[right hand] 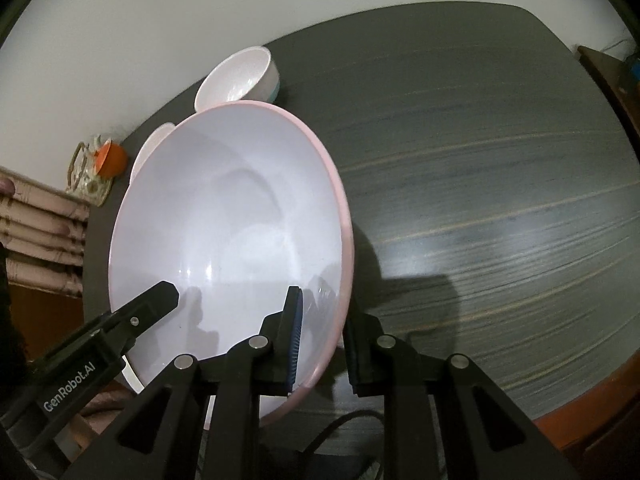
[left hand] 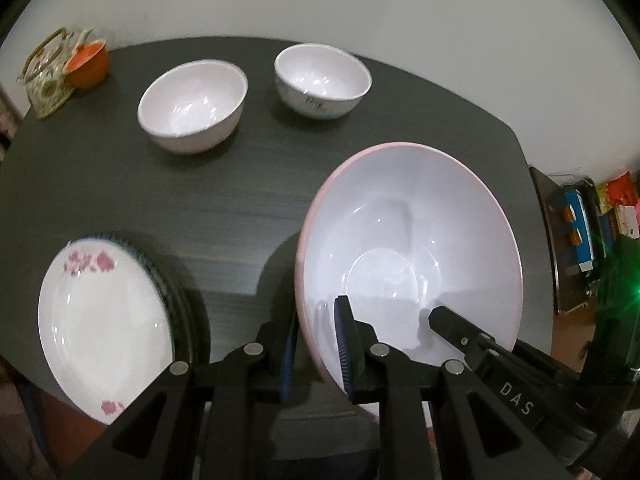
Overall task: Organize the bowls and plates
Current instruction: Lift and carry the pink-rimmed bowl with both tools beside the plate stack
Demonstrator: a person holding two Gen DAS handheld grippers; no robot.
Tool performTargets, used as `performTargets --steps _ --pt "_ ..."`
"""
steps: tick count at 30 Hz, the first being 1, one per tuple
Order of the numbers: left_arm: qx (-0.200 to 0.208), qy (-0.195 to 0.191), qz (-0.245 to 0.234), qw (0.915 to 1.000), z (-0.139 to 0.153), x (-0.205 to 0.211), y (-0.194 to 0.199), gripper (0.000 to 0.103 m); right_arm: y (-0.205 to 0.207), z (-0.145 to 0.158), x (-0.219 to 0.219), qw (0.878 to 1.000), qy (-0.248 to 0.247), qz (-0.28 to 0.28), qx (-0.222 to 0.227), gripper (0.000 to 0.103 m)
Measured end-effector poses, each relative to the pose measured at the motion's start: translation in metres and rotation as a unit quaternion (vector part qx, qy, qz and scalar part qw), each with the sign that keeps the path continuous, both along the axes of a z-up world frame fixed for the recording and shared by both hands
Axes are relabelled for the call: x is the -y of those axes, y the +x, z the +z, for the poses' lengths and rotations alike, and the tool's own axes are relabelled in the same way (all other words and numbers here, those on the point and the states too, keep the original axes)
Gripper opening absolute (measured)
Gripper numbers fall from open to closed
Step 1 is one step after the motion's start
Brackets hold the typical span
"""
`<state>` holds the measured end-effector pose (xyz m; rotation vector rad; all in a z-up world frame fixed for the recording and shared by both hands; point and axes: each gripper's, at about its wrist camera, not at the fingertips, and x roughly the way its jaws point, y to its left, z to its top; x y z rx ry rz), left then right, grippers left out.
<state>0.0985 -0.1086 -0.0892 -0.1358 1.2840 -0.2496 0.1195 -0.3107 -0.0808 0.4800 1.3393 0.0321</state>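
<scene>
Dark wood-grain table [left hand: 248,200] w/ pale wall behind. Large pink-rimmed bowl [left hand: 408,264] is held off the surface by both tools, tilted. Left gripper [left hand: 316,356] pinches the rim narrowly, one blue pad inside, one outside. Right gripper [right hand: 320,344] straddles the opposite rim; its gap looks narrow, but whether the outer pad touches cannot be told. Two small white bowls [left hand: 192,108] [left hand: 322,80] stand well apart at the far edge. A floral plate [left hand: 106,324] sits on a darker-rimmed plate near the left edge.

Risks (judged): thin rim grips on a smooth, glazed wall may slip; if one side lets go first, the bowl pivots on the other and drops. Approx. path toward the plate stack could clip its rim.
</scene>
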Motion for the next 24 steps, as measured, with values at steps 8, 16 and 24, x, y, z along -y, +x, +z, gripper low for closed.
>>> performTargets --steps 8,16,24 --pt "-0.008 0.008 0.007 0.9999 -0.014 -0.020 -0.020 0.018 -0.030 -0.014 -0.024 1.000 0.001 0.015 -0.017 0.019" --pt "-0.012 0.016 0.011 0.9997 -0.026 -0.033 -0.038 0.018 -0.049 -0.028 -0.049 0.999 0.001 0.024 -0.023 0.019" --pt "-0.021 0.020 0.024 0.9993 -0.035 -0.043 -0.045 0.018 -0.059 -0.035 -0.059 0.999 0.000 0.037 -0.033 0.020"
